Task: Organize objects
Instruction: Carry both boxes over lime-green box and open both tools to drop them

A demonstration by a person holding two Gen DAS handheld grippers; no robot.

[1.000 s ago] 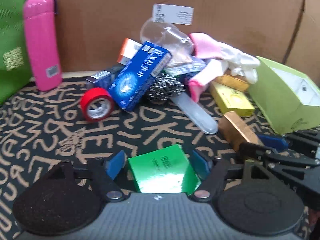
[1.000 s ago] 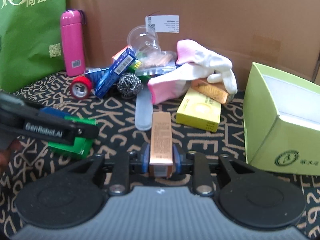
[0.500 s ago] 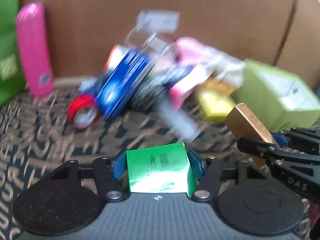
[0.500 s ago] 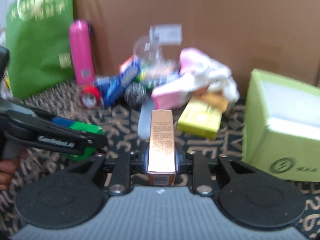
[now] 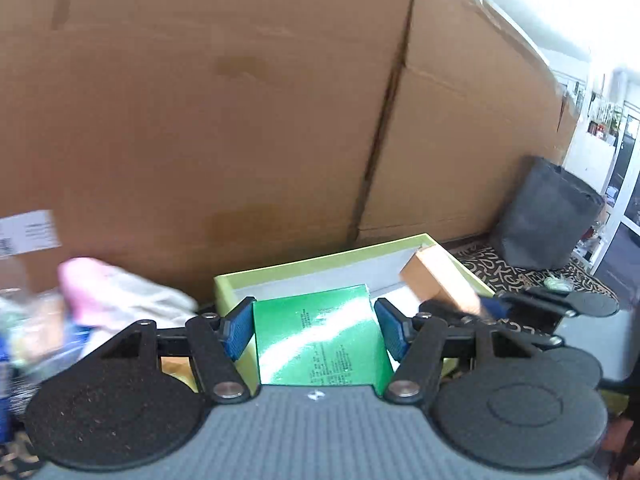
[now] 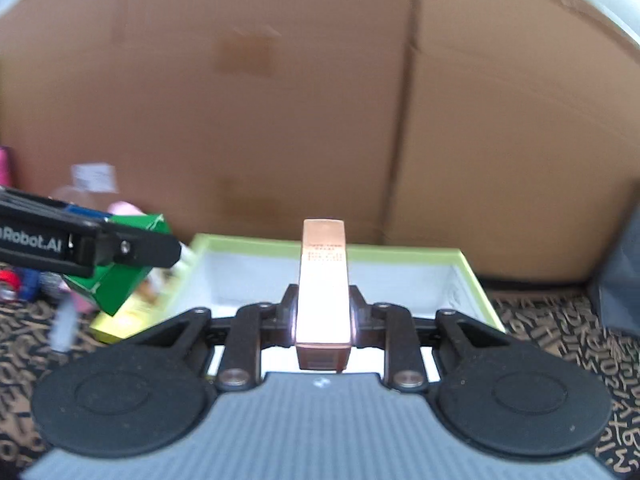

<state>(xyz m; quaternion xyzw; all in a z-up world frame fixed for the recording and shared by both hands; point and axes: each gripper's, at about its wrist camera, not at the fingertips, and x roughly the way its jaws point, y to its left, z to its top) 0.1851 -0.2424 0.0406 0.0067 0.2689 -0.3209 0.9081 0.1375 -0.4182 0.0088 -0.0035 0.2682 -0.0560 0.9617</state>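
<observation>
Between the blue pads of the left gripper [image 5: 316, 330] sits a glossy green box [image 5: 320, 340], clamped on both sides and carried above the near rim of the lime-green open box [image 5: 320, 262]. Both grippers point forward and slightly downward. The right gripper [image 6: 323, 314] has its jaws drawn close together on a narrow copper-coloured carton [image 6: 323, 288], which stands lengthwise along the fingers over the white interior of the lime-green open box [image 6: 476, 280]. The green box bears small printed text and a bright glare streak; the copper carton is metallic, with fine print on its upper face.

The left wrist view alone shows the dark grey bag [image 5: 548, 216] at the far right and the pink-and-white gloves [image 5: 120, 292], blurred, at the left. The right wrist view alone shows the yellow box [image 6: 132, 316] lying just beside the open box. Behind everything stands a cardboard wall [image 6: 320, 100]; the patterned mat [image 6: 560, 328] covers the surface.
</observation>
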